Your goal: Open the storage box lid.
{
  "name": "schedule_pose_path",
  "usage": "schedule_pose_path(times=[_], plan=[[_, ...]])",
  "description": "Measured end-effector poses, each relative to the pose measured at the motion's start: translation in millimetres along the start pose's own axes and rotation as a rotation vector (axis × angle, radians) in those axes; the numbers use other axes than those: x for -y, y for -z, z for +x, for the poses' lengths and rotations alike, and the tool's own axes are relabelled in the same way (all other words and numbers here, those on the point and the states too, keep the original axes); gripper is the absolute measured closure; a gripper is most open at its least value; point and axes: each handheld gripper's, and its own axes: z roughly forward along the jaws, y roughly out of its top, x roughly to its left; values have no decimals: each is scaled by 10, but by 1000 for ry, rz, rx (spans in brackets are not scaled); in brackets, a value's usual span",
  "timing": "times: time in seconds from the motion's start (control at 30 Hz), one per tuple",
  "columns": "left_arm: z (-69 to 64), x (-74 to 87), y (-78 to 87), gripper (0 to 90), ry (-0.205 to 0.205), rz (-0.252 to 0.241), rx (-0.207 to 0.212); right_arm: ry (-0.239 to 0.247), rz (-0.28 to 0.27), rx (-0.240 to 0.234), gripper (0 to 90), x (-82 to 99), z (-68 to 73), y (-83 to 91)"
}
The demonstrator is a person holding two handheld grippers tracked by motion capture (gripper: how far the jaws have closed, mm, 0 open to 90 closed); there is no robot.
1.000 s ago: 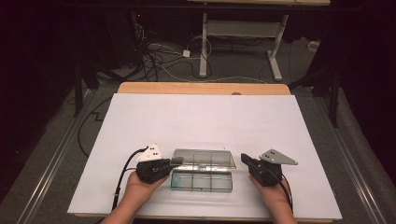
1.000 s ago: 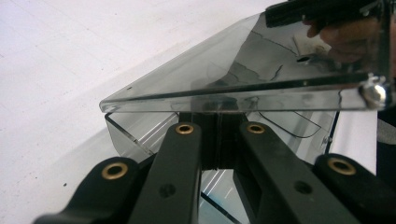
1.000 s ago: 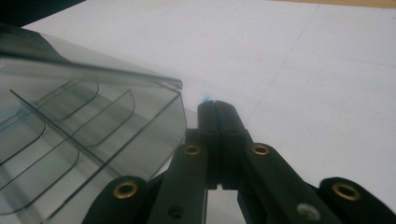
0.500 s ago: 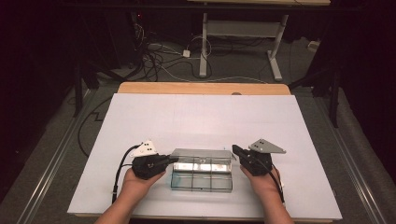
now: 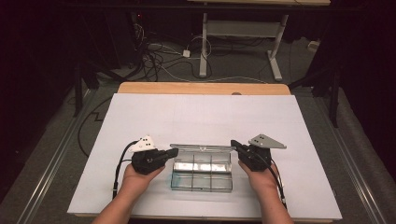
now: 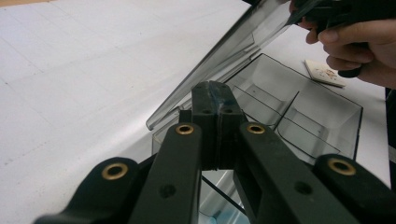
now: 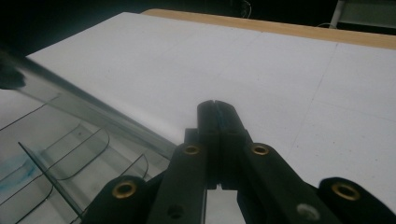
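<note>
My left tool (image 5: pixel 173 152) and my right tool (image 5: pixel 233 143) are both clenched with nothing between the jaws, and I am using them as pushers on the clear compartment box (image 5: pixel 201 173), which sits on the white tabletop (image 5: pixel 205 116) near my edge, between my two hands. A second ago the right tool stood clear of the box, out to its right; it has since come in and risen a little, and its tip now sits at the right end of the smoky transparent lid (image 5: pixel 201 148). The left tool has hardly shifted and stays at the lid's left end. In the left gripper view the lid (image 6: pixel 224 56) stands tilted up over the open compartments, with my right hand (image 6: pixel 355 42) at its far end. I judge the lid is now supported at both ends, so the next move is to swing it evenly, either fully back or down shut; I cannot tell which. A small tan card (image 6: pixel 324 72) lies on the tabletop beyond the box.
</note>
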Motion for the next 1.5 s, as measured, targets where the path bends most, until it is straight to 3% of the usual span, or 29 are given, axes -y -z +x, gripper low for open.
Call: schedule_pose_path(times=[0.37, 0.73, 1.2, 1.5], plan=[[64, 10, -64, 875, 14, 6, -11, 20, -30, 7, 900, -105, 9, -70], [113, 22, -104, 876, 23, 3, -21, -19, -56, -11, 900, -110, -21, -113], [188, 43, -181, 876, 46, 8, -30, -35, -61, -1, 900, -113, -101, -211], [171, 47, -122, 876, 36, 7, -39, -33, -65, 9, 900, -108, -130, -253]])
